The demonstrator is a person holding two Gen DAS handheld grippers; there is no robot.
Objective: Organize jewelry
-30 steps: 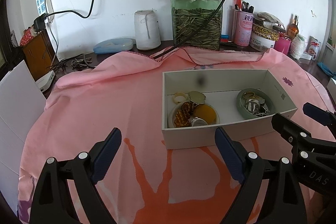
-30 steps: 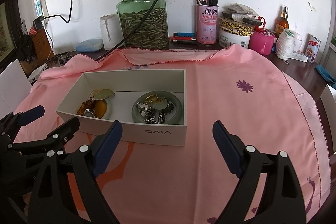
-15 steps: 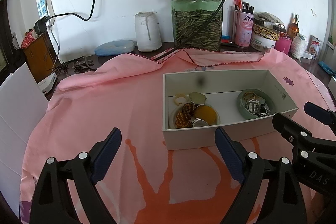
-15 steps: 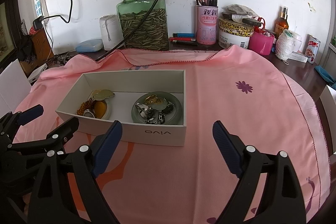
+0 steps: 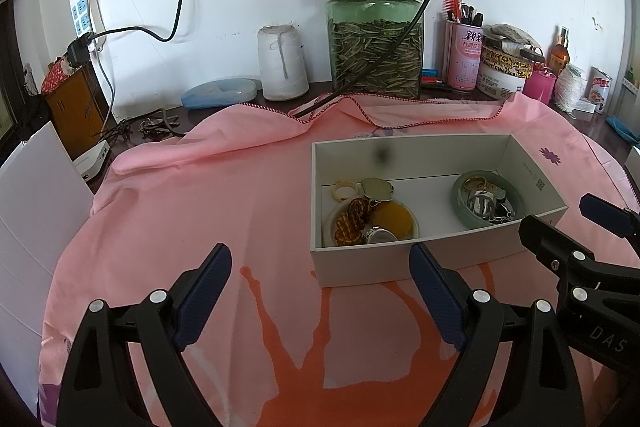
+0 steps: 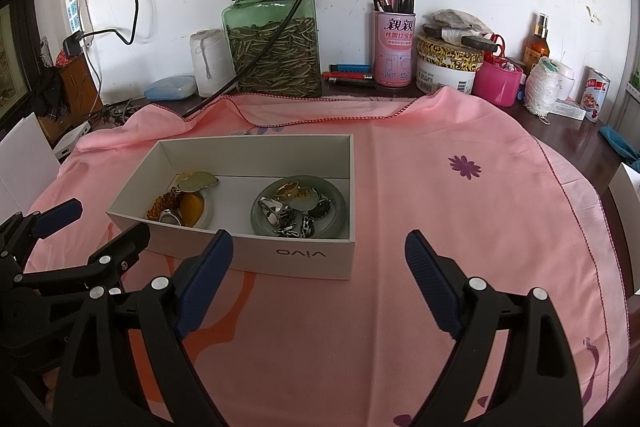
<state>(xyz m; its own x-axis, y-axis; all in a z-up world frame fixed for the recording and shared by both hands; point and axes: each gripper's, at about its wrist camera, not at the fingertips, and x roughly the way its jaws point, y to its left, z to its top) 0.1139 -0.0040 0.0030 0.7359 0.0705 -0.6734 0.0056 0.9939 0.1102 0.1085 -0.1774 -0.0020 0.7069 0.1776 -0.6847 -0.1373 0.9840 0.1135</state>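
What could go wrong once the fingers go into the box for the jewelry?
1. The silver rings lie heaped with other pieces inside the green jade bangle, so a pinch may lift several.
2. The open white cardboard box sits loose on the pink cloth and may slide.
3. The open left gripper and open right gripper are close together and might collide.

A dark wooden tabletop (image 6: 576,131) carries a rumpled pink cloth (image 6: 440,211); a white cardboard box (image 6: 304,257) sits at nine o'clock.
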